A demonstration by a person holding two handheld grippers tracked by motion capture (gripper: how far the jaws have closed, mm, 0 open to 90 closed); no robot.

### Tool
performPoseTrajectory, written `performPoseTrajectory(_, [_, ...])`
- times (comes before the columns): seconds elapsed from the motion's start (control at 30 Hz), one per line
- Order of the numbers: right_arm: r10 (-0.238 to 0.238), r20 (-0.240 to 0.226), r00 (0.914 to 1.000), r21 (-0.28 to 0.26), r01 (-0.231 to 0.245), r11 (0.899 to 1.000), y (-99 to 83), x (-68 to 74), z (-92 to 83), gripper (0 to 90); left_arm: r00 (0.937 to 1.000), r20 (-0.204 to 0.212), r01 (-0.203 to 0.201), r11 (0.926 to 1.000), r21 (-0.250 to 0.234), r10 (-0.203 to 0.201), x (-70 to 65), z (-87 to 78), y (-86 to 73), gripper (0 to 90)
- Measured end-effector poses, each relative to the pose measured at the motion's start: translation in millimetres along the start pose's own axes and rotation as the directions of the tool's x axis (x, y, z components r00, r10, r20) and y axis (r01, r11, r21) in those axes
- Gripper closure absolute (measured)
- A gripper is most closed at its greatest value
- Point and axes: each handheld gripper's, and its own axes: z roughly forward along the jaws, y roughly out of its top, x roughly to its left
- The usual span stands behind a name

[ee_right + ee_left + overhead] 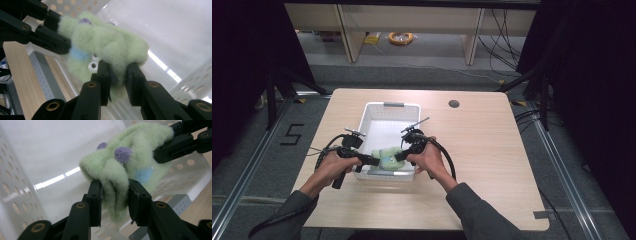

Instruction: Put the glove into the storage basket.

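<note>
- A light wooden table (492, 150) fills the middle of the high view, with a person's 2 sleeved forearms coming in from 6 o'clock.
- A white perforated plastic basket (384, 112) sits on the table, slightly toward 9 o'clock from the table's centre.
- A pale green plush toy (386, 156) with purple bumps, a blue patch and small round eyes hangs at the basket's 6 o'clock end, above its floor.
- The left gripper (373, 160) comes in from 9 o'clock; in its own view its 2 black jaws are narrowed onto a fold of the toy (117, 192).
- The right gripper (400, 156) comes in from 3 o'clock; its jaws pinch another fold of the toy (117, 57) in its own view.
- A small dark round grommet (454, 103) is set in the tabletop toward 1 o'clock.
- An orange cable coil (400, 37) lies on the floor at 12 o'clock, beyond the table.
</note>
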Motion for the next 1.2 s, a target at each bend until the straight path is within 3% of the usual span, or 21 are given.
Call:
performPoseTrajectory(0.07, [0.0, 0.008, 1.0, 0.009, 0.0, 1.0, -0.7, 0.2, 1.7, 76.0, 0.9997, -0.011, -0.02, 0.9995, 0.022, 0.021, 1.7, 0.0, -0.5, 63.7])
performPoseTrajectory(0.1, [0.004, 0.01, 0.9999, 0.018, -0.004, 1.0, -1.1, 0.2, 2.4, 75.8, 0.9996, -0.02, -0.019, 0.9996, 0.018, 0.02, 1.7, 0.0, -0.7, 62.7])
performPoseTrajectory(0.13, [-0.002, 0.014, 0.9999, 0.022, 0.002, 1.0, -1.3, -0.6, 3.3, 75.4, 0.9996, -0.026, 0.007, 1.0, -0.003, -0.007, 0.5, 0.3, -0.7, 61.4])
performPoseTrajectory(0.27, [-0.007, 0.026, 0.9996, 0.038, 0.006, 0.999, -2.1, -0.1, 6.5, 73.3, 0.9997, -0.023, 0.008, 0.9996, -0.028, -0.008, 0.8, -3.6, 0.8, 59.4])
performPoseTrajectory(0.4, [-0.005, 0.05, 0.9988, 0.043, 0.003, 0.999, -1.6, 0.4, 7.2, 66.9, 0.9986, -0.052, -0.005, 0.9991, -0.042, 0.003, -1.8, -8.6, 2.6, 56.9])
performPoseTrajectory(0.5, [-0.001, 0.072, 0.9974, 0.03, -0.001, 1.0, 0.5, 2.4, 4.0, 59.2, 0.9986, -0.053, -0.004, 0.9975, -0.07, 0.0, -3.6, -12.5, 3.5, 55.6])
performPoseTrajectory(0.7, [-0.016, 0.08, 0.9967, -0.005, 0.016, 1.0, 6.7, 6.0, -7.7, 55.6, 0.9985, -0.053, -0.016, 0.9928, -0.119, 0.009, -9.4, -16.8, 3.2, 53.8])
performPoseTrajectory(0.87, [-0.026, 0.08, 0.9965, -0.019, 0.027, 0.999, 7.2, 5.5, -16.6, 55.1, 0.9988, -0.047, -0.019, 0.9938, -0.11, 0.013, -12.2, -18.1, 3.9, 52.9])
performPoseTrajectory(0.9, [0.002, 0.079, 0.9969, -0.016, -0.001, 1.0, 6.4, 6.7, -21.2, 54.2, 0.9987, -0.049, -0.021, 0.9932, -0.115, 0.016, -13.5, -17.6, 3.6, 52.7])
performPoseTrajectory(0.93, [0.002, 0.079, 0.9969, -0.016, -0.001, 1.0, 6.4, 6.7, -21.2, 54.2, 0.9987, -0.049, -0.021, 0.9932, -0.115, 0.016, -13.5, -17.6, 3.6, 52.5])
performPoseTrajectory(1.0, [-0.023, 0.078, 0.9967, -0.04, 0.026, 0.999, 5.5, 5.1, -24.1, 53.9, 0.9991, -0.042, -0.011, 0.9919, -0.127, 0.006, -15.6, -18.0, 3.7, 51.7])
performPoseTrajectory(1.03, [0.004, 0.073, 0.9973, -0.027, -0.002, 1.0, 4.9, 6.3, -26.5, 53.9, 0.9991, -0.038, -0.023, 0.9924, -0.121, 0.019, -16.0, -19.0, 3.6, 51.7])
performPoseTrajectory(1.17, [-0.007, 0.059, 0.9982, -0.057, 0.011, 0.998, 0.7, 5.8, -38.1, 51.2, 0.9993, -0.027, -0.031, 0.9884, -0.148, 0.028, -23.0, -20.8, 3.2, 48.3])
performPoseTrajectory(1.2, [-0.054, 0.055, 0.997, -0.089, 0.059, 0.994, -0.2, 3.4, -39.8, 49.9, 0.9993, -0.026, -0.032, 0.9869, -0.158, 0.028, -24.9, -21.4, 3.2, 47.3])
